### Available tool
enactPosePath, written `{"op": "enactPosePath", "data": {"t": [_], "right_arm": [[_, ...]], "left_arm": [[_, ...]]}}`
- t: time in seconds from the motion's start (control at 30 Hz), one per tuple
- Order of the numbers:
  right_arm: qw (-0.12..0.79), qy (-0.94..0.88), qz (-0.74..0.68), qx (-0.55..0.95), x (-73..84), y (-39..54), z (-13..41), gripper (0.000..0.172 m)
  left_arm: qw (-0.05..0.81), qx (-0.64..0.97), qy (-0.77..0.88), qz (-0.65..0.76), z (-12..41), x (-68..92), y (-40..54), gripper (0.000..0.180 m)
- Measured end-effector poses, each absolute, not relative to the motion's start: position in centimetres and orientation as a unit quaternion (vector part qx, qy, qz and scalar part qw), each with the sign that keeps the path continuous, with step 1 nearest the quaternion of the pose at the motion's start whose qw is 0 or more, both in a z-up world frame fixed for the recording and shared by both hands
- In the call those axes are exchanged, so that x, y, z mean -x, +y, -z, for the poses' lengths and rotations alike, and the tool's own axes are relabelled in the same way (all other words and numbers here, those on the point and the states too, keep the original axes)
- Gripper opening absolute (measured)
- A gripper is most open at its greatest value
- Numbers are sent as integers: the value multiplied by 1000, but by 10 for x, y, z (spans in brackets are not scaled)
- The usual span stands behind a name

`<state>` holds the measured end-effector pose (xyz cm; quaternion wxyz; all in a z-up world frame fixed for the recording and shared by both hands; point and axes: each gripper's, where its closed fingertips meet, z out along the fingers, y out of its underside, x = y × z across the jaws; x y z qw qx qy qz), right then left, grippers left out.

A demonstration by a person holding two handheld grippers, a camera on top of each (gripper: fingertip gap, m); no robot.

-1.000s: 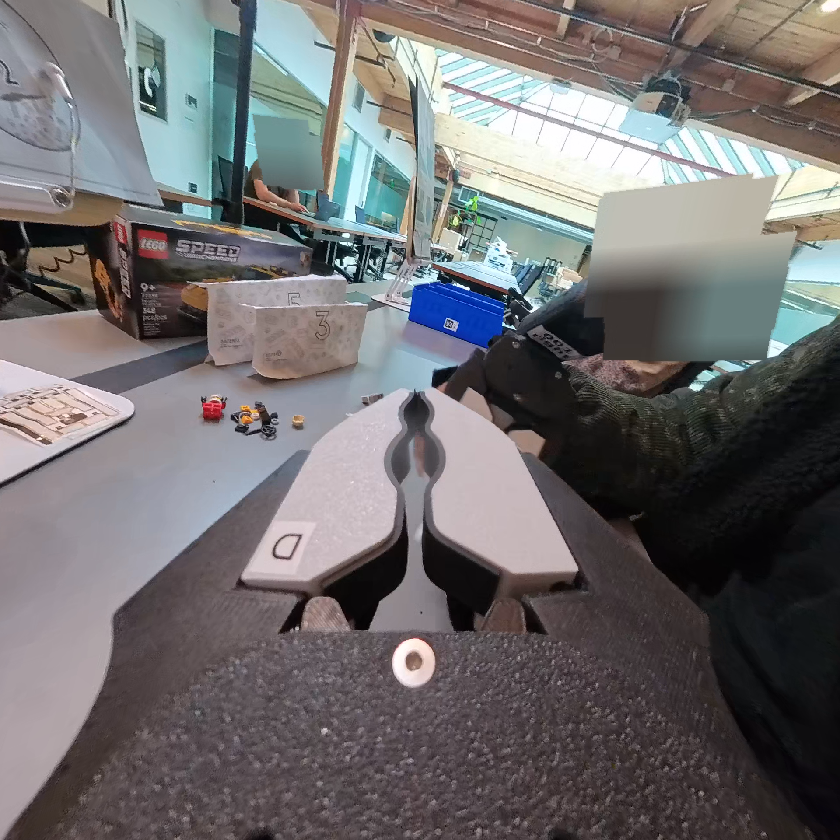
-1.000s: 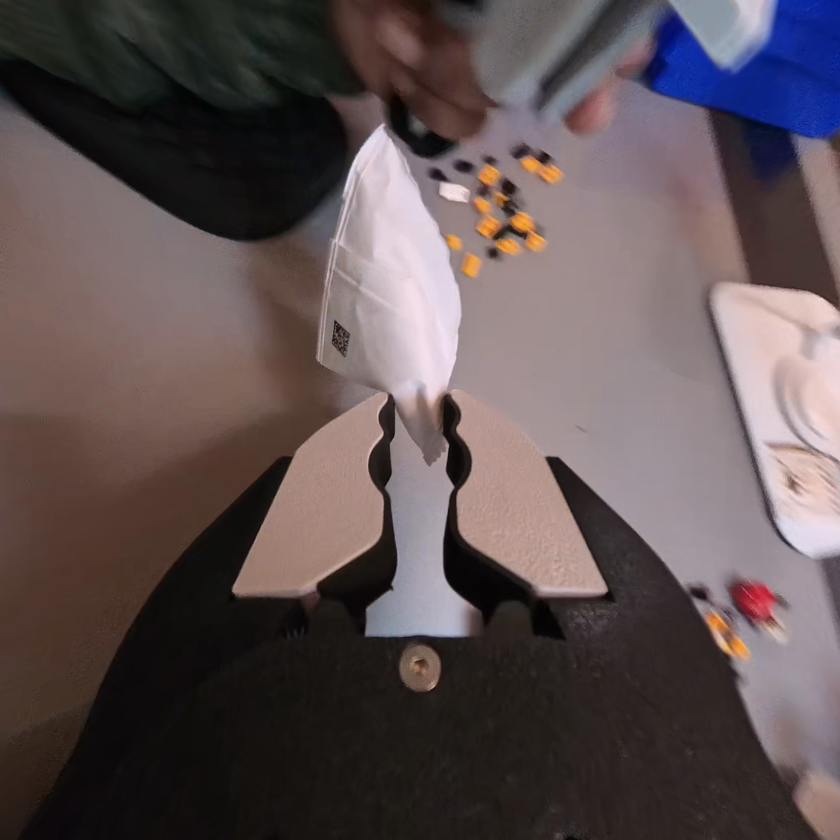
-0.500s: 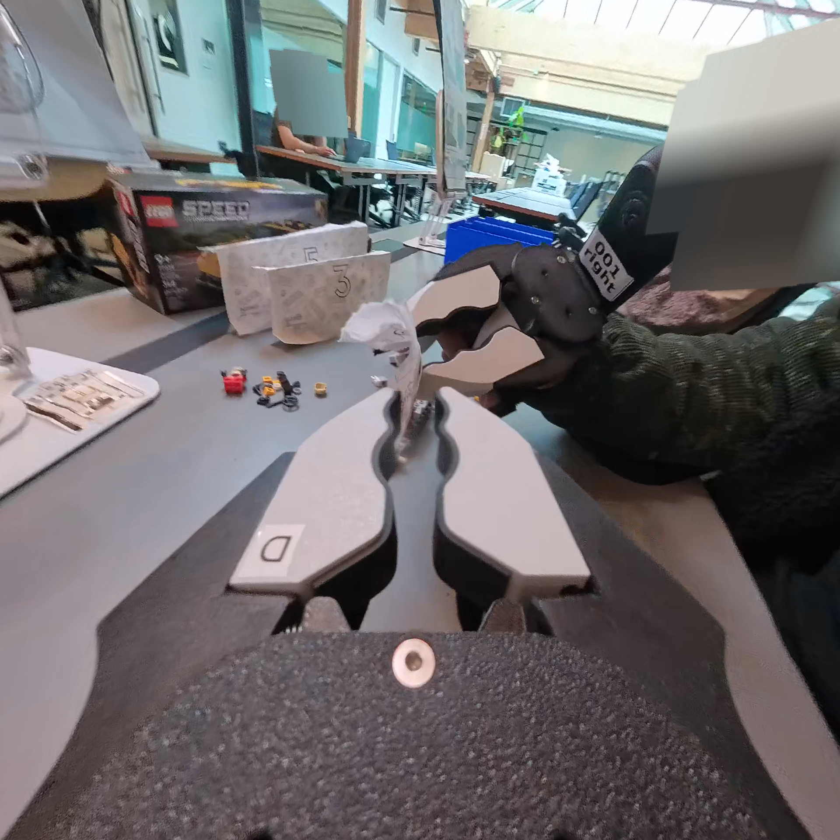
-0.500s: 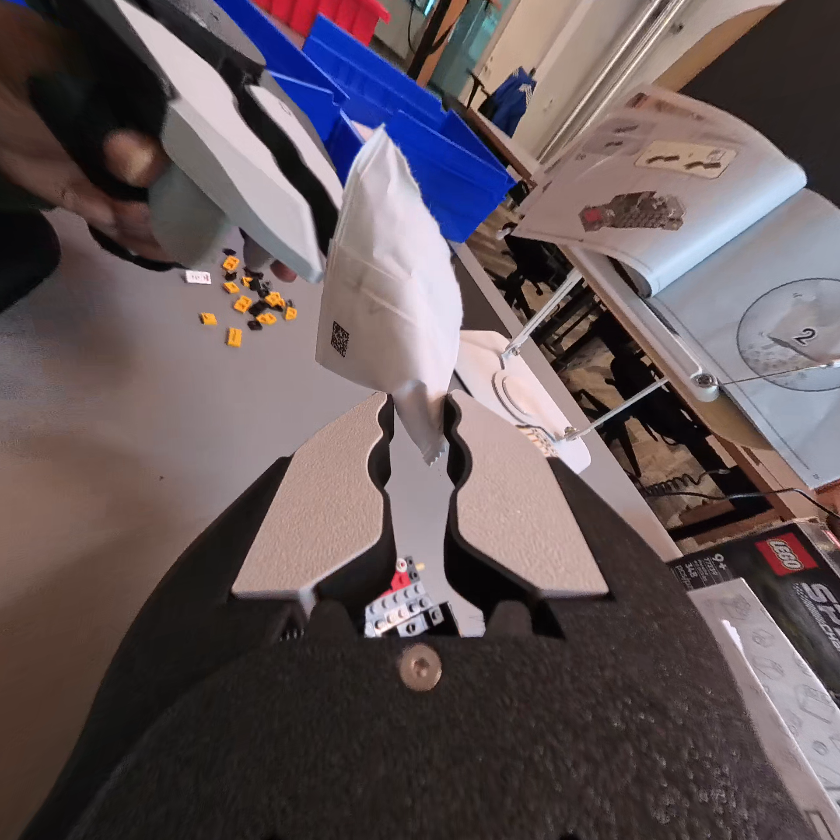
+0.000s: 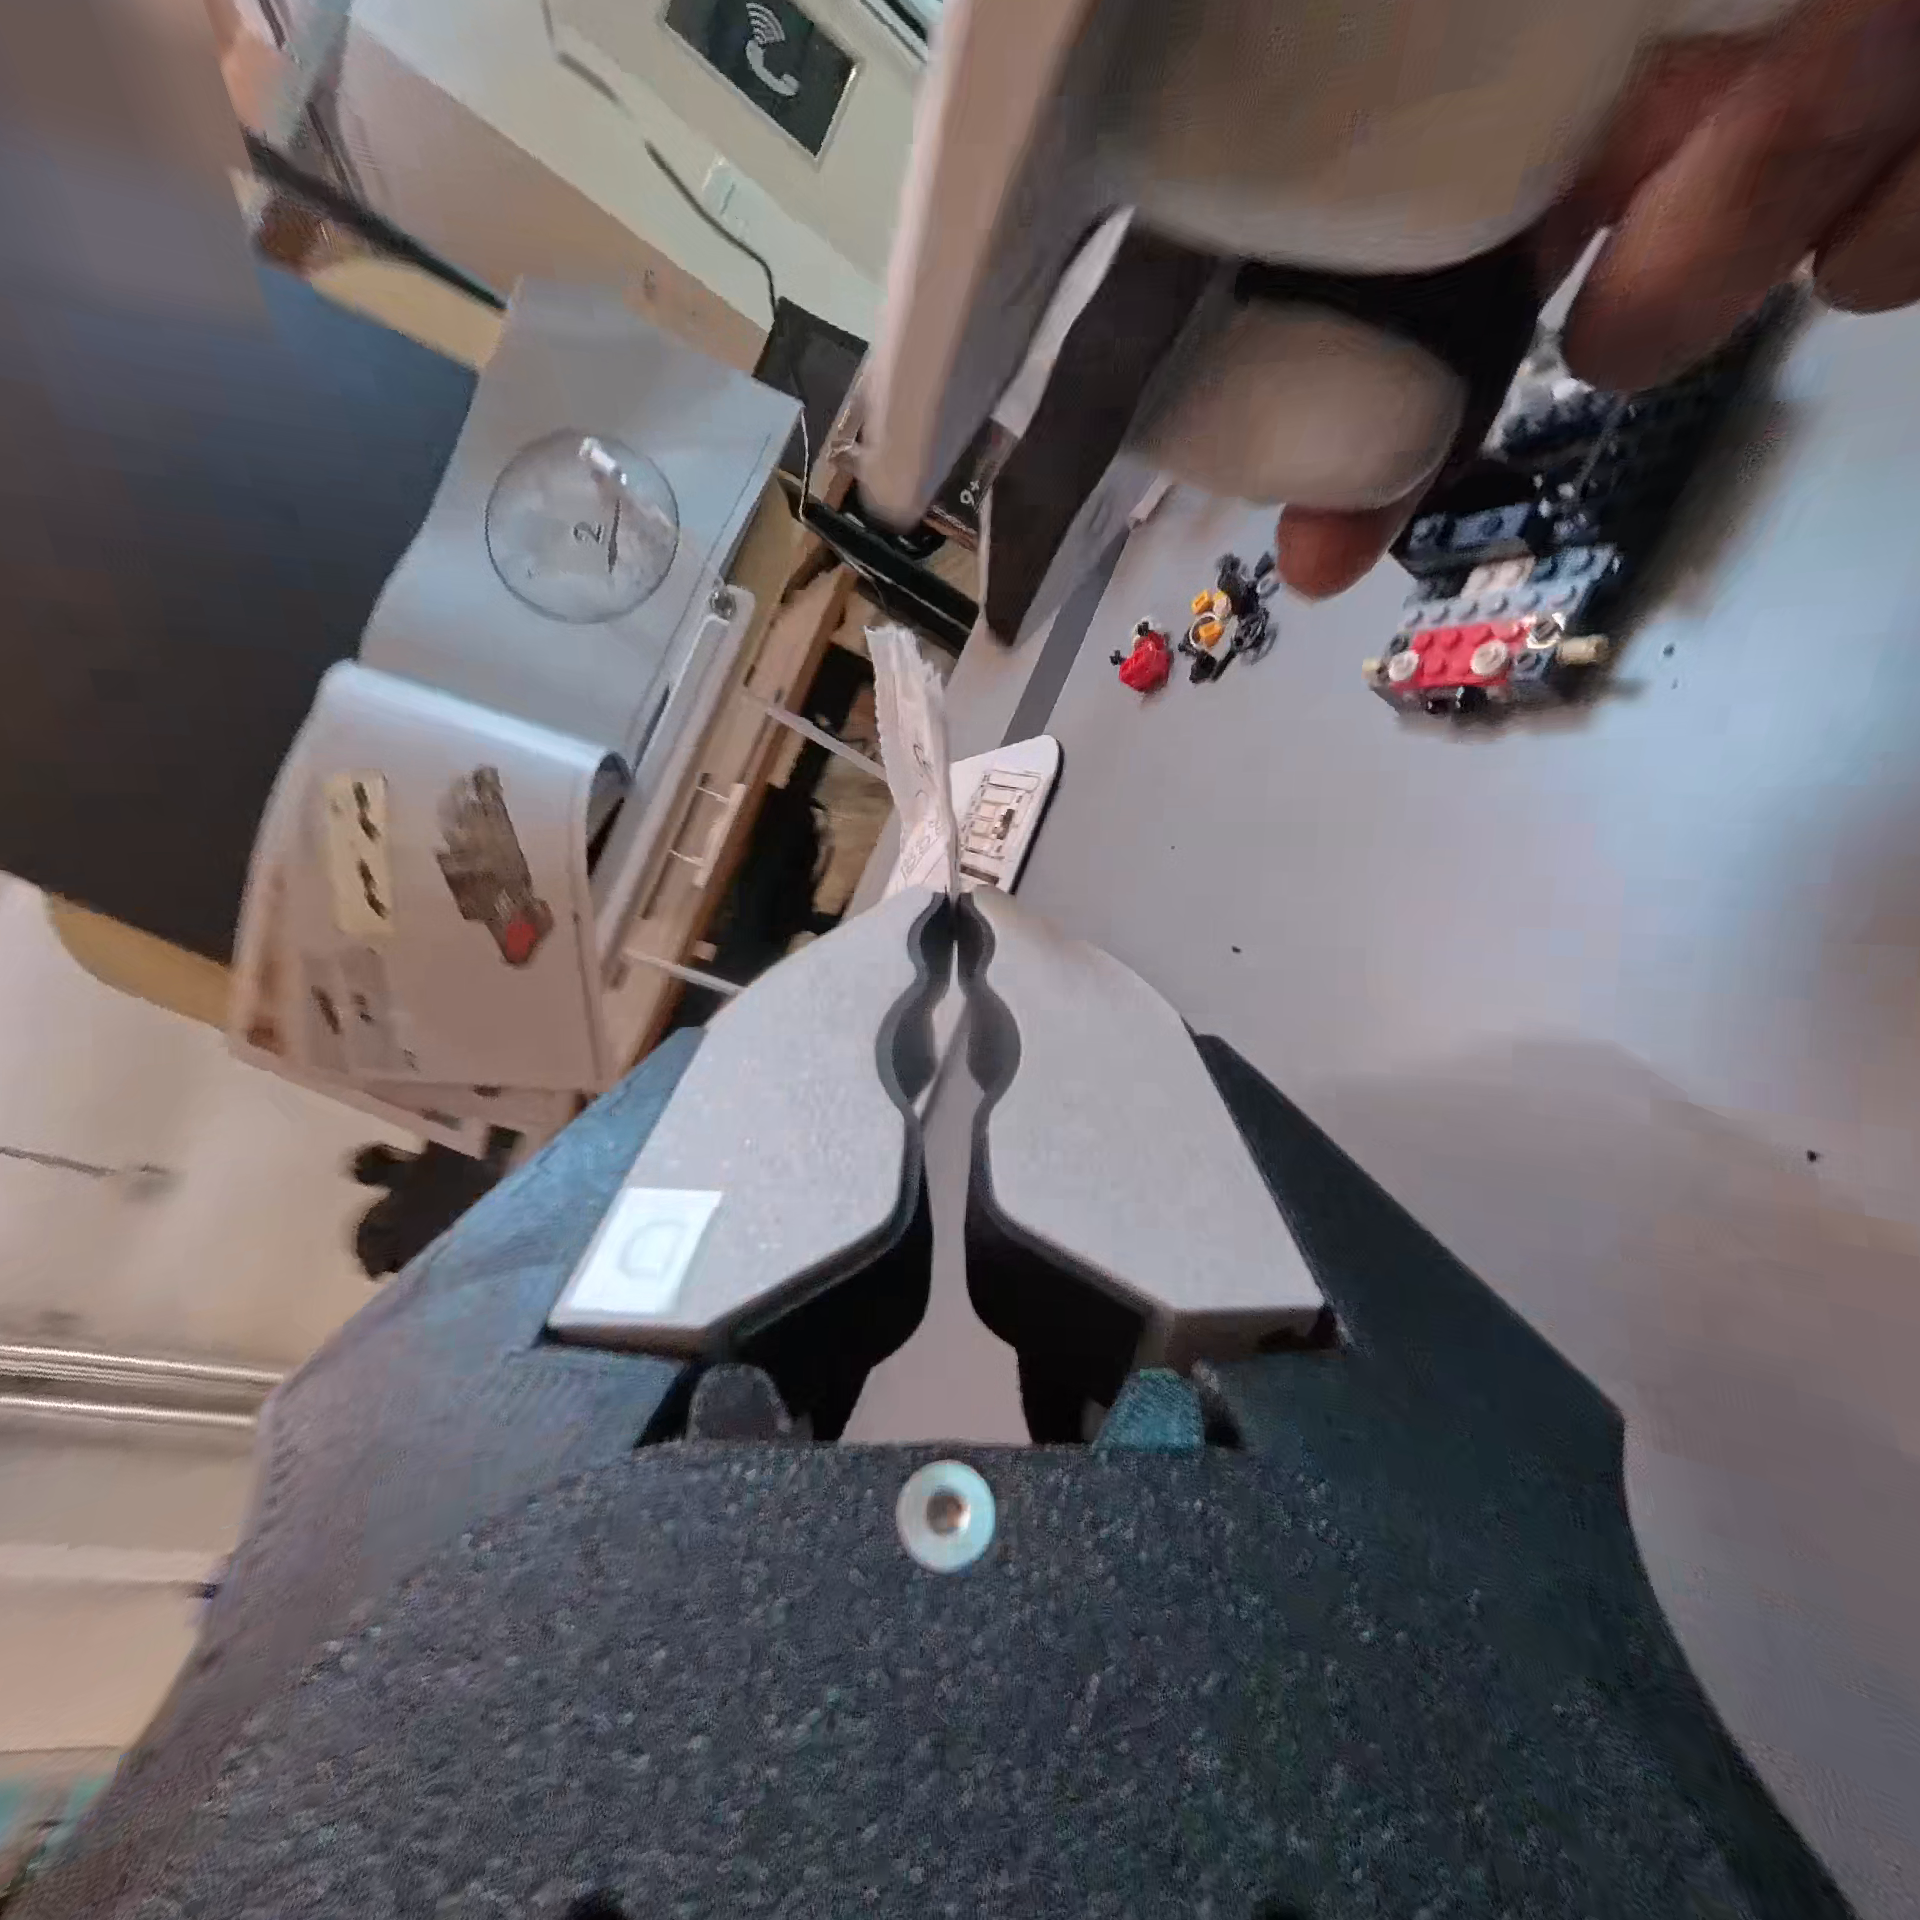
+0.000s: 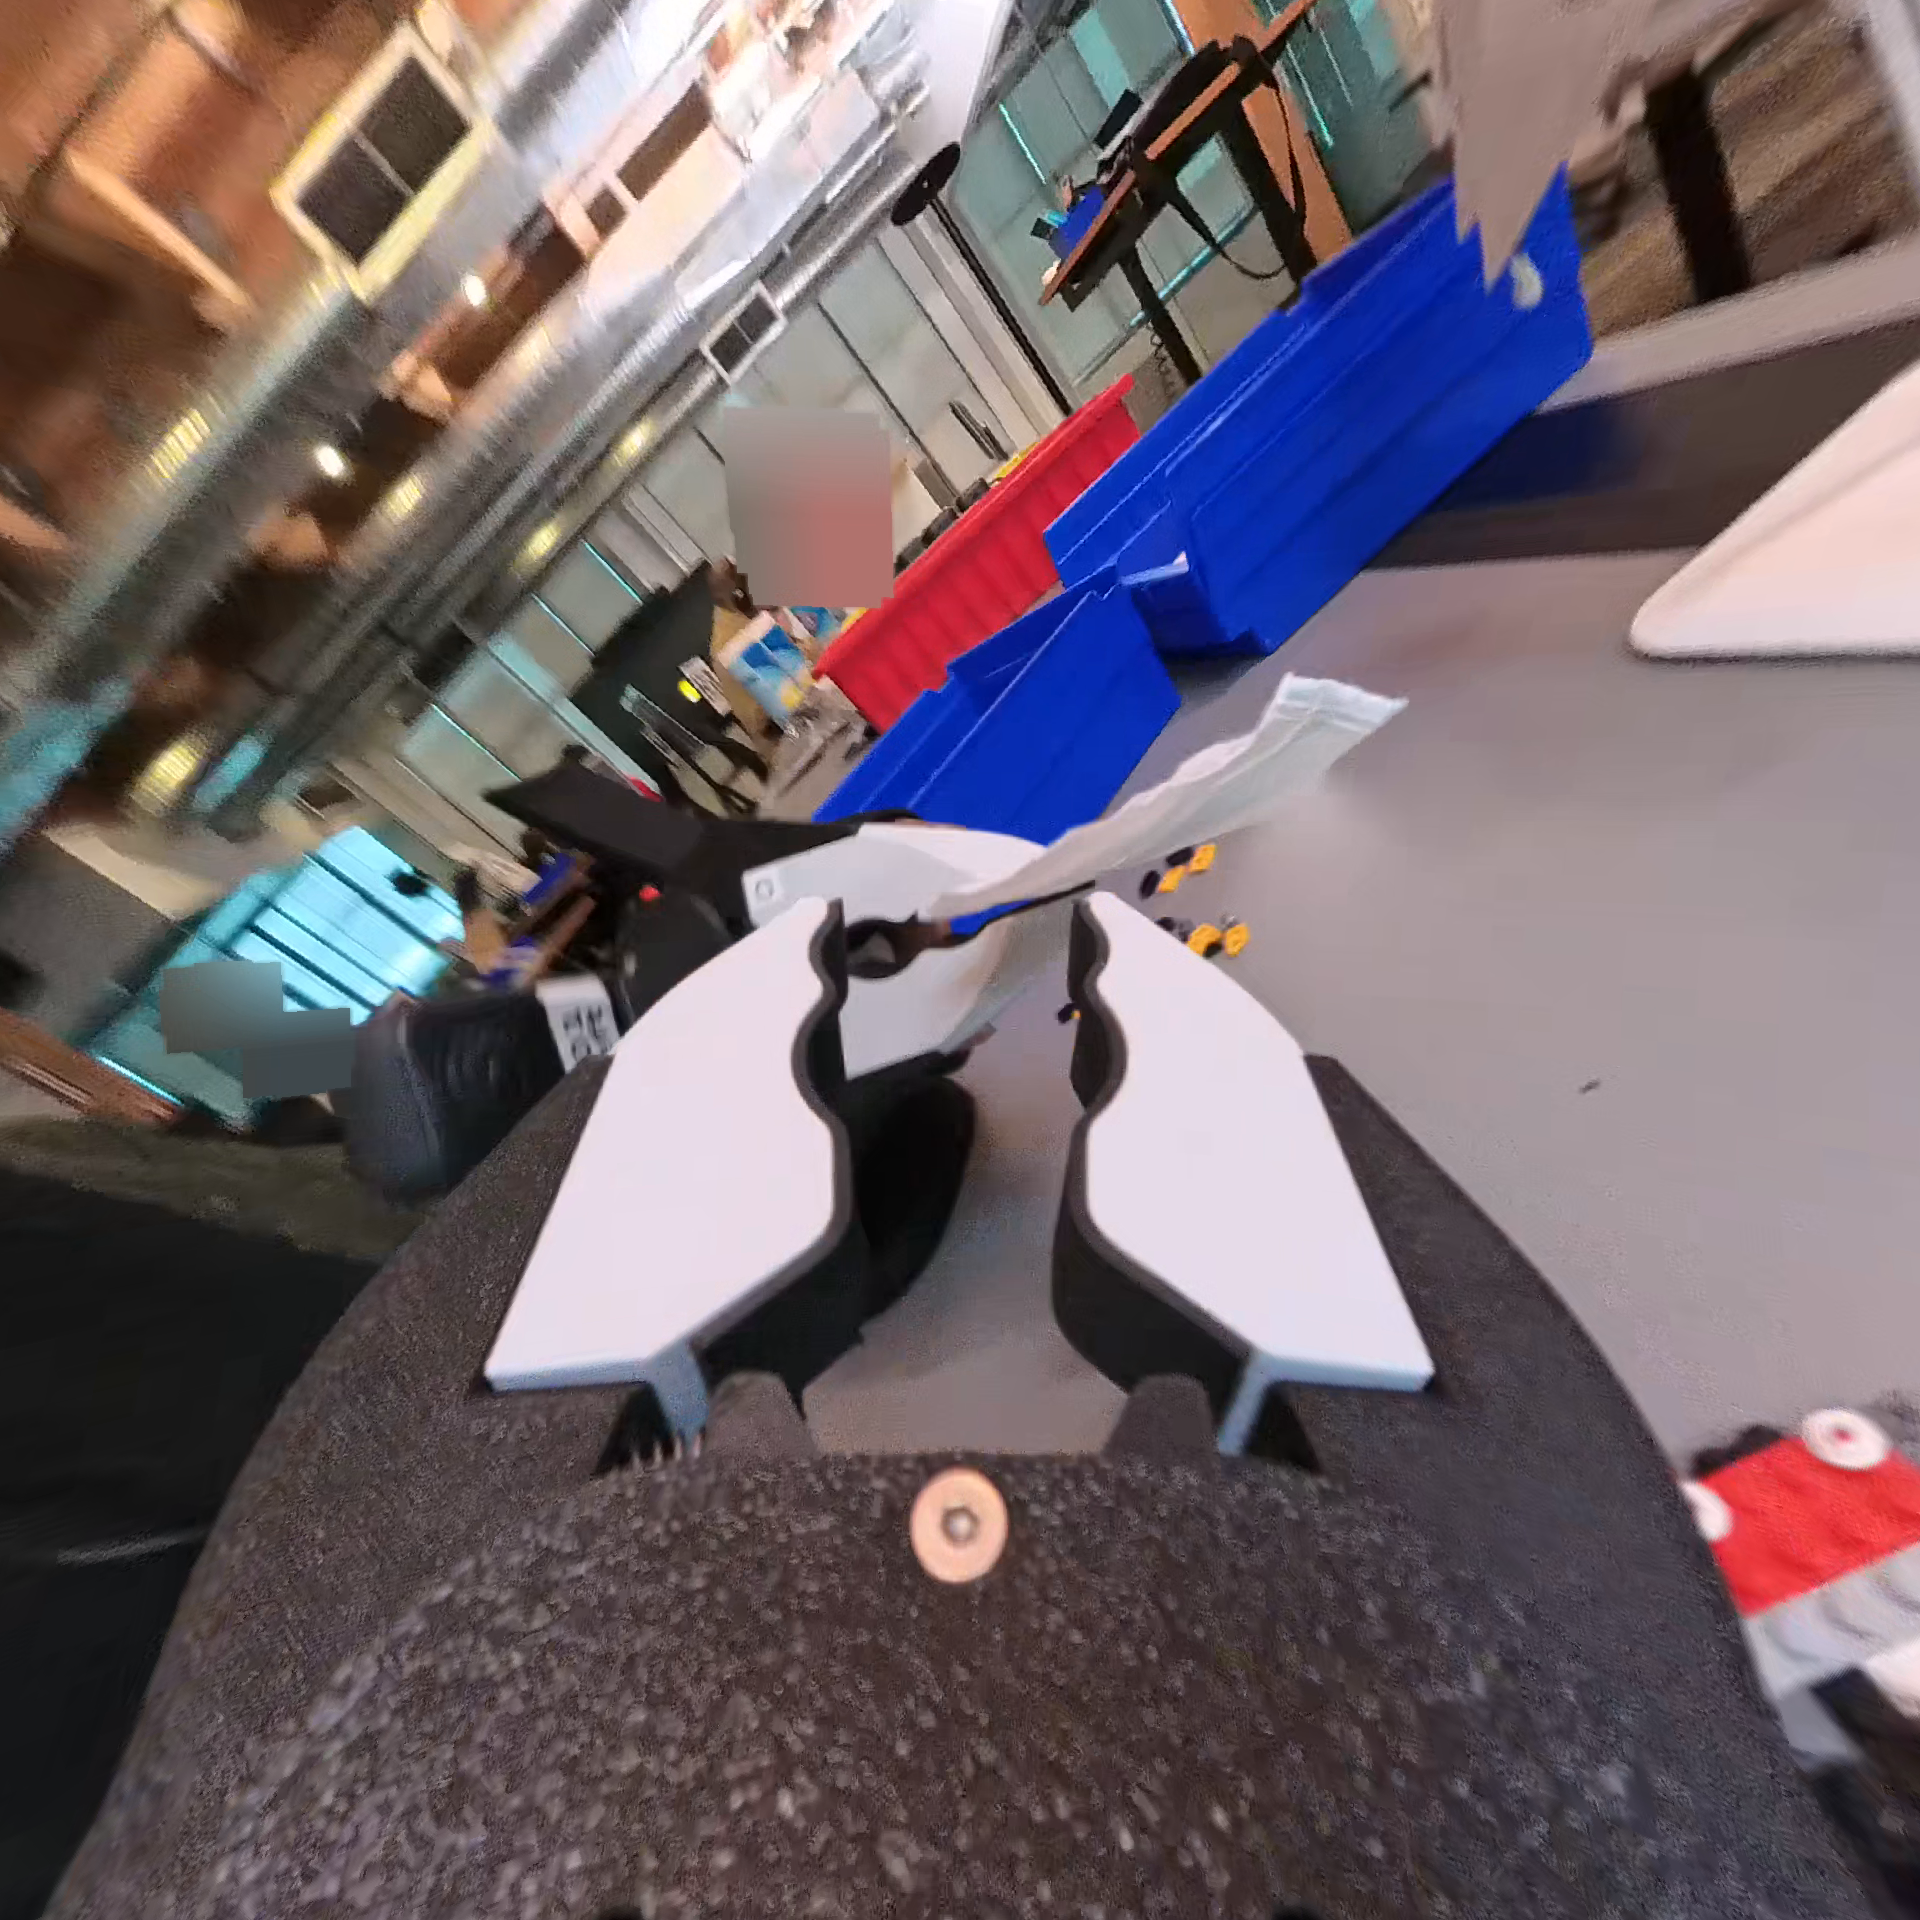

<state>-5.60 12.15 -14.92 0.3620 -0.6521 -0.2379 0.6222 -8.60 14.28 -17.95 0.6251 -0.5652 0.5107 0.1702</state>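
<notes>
The left gripper (image 5: 953,906) now pinches the white paper bag (image 5: 914,748) at its fingertips, while the right gripper (image 6: 956,914), which gripped that bag a moment earlier, has opened wide just short of it, empty.

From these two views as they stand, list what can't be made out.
- Paper bag: in the left wrist view it is edge-on beyond the shut left gripper, so its faces are hidden.
- Right gripper: in the left wrist view it is smeared by motion and cut by the top edge.
- Red brick build: cut by the right edge of the right wrist view.
- Yellow pieces: too small and blurred to count.
</notes>
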Motion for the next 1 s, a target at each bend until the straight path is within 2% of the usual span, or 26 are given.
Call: {"op": "enactPosePath", "data": {"t": [0.1, 0.2, 0.23, 0.37, 0.47, 0.7, 0.87, 1.0], "right_arm": [[333, -181, -643, 665, 57, 130, 162, 40], [325, -160, -656, 663, 50, 136, 167, 3], [324, -163, -656, 661, 48, 138, 168, 0], [354, -213, -613, 674, 38, 145, 171, 0], [392, -259, -543, 696, 36, 148, 176, 0], [474, -366, -413, 686, 63, 128, 182, 0], [515, -434, -364, 643, 69, 116, 176, 0], [547, -481, -294, 619, 71, 113, 178, 0]], "left_arm": [[617, 525, 543, -221, 183, 73, 136, 0], [615, 509, 558, -228, 186, 65, 131, 0], [618, 518, 556, -202, 188, 64, 130, 1], [615, 609, 498, 60, 187, 59, 122, 22], [600, 651, 411, 216, 171, 65, 123, 22], [533, 709, 314, 338, 183, 65, 131, 26], [513, 690, 265, 437, 169, 68, 128, 28], [506, 684, 283, 443, 169, 64, 123, 29]]}}
